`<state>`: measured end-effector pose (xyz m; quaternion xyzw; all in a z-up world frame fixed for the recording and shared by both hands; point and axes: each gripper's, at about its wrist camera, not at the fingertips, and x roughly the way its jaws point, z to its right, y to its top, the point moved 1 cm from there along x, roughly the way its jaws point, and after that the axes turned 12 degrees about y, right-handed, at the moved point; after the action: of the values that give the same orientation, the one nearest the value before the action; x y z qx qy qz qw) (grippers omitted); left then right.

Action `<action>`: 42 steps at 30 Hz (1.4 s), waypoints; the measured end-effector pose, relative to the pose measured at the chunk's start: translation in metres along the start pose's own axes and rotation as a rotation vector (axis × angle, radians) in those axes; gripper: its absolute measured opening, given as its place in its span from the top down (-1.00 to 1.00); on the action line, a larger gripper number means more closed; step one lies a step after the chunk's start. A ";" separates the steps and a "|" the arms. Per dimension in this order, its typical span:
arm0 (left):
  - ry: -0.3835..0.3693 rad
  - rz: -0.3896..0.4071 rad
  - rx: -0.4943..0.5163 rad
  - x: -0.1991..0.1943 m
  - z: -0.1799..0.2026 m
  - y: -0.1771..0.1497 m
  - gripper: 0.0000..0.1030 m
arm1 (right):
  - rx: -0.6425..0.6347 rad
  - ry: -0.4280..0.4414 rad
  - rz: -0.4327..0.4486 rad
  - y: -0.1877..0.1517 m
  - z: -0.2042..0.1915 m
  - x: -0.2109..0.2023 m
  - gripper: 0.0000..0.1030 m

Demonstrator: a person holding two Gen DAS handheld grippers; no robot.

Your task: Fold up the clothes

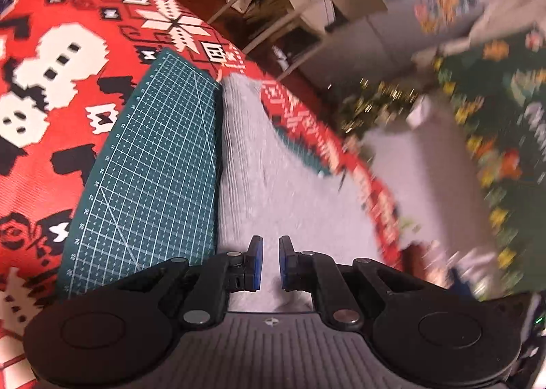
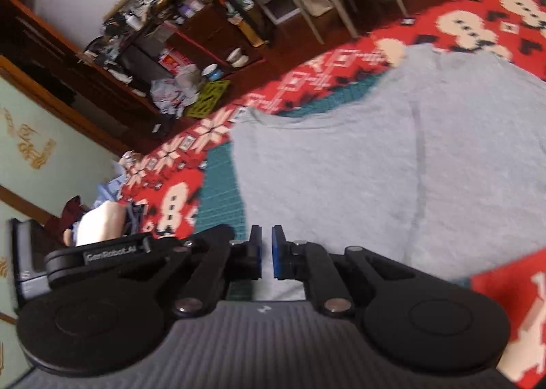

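At the bottom centre of each frame, the left hand-held gripper [image 1: 270, 261] and right hand-held gripper [image 2: 267, 252] stand slightly parted, gripping nothing. Beyond them the grey knitted garment [image 2: 358, 177] lies flat across the green gridded cutting mat [image 1: 153, 163]. Both rest on the red patterned cloth [image 1: 51, 30] covering the bench.

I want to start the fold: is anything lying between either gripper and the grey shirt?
Nothing visible does. The left gripper and the right gripper both hover directly over the bare grey shirt, with narrow empty gaps between their fingers.
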<state>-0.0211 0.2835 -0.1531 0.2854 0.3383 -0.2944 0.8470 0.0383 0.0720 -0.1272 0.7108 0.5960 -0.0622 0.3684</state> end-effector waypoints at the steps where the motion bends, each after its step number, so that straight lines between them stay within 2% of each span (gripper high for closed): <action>1: -0.015 0.001 -0.028 0.001 -0.006 0.003 0.81 | -0.014 -0.009 -0.010 0.004 -0.004 0.010 0.91; 8: -0.017 0.052 -0.131 -0.002 -0.030 0.021 0.89 | -0.062 -0.055 -0.044 0.029 -0.017 0.073 0.91; 13: 0.023 0.101 -0.128 -0.010 -0.034 0.033 0.89 | -0.099 -0.091 -0.073 0.037 -0.018 0.102 0.91; 15: 0.034 0.099 -0.123 -0.009 -0.035 0.034 0.89 | -0.117 -0.108 -0.095 0.037 -0.017 0.112 1.00; 18: 0.041 0.093 -0.106 -0.008 -0.034 0.034 0.89 | -0.144 -0.133 -0.125 0.039 -0.017 0.125 0.96; 20: 0.044 0.096 -0.091 -0.008 -0.032 0.032 0.89 | -0.149 -0.115 -0.099 0.045 -0.022 0.124 0.95; 23: 0.050 0.101 -0.067 -0.008 -0.030 0.030 0.89 | -0.172 -0.131 -0.071 0.057 -0.027 0.131 0.94; 26: 0.065 0.102 -0.059 -0.006 -0.029 0.029 0.89 | -0.150 -0.162 -0.096 0.061 -0.016 0.147 1.00; 29: 0.063 0.098 -0.065 -0.005 -0.031 0.029 0.89 | -0.152 -0.151 -0.097 0.063 -0.013 0.145 1.00; 31: 0.060 0.098 -0.069 -0.005 -0.031 0.029 0.89 | -0.132 -0.148 -0.081 0.069 -0.015 0.144 0.94; 38: 0.071 0.109 -0.059 -0.007 -0.030 0.029 0.89 | -0.119 -0.164 -0.072 0.084 -0.010 0.172 0.98; 42: 0.066 0.104 -0.059 -0.006 -0.030 0.029 0.89 | -0.105 -0.148 -0.054 0.090 -0.012 0.172 0.91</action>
<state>-0.0169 0.3248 -0.1584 0.2871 0.3593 -0.2302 0.8576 0.1628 0.2152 -0.1684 0.6677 0.5885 -0.0932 0.4463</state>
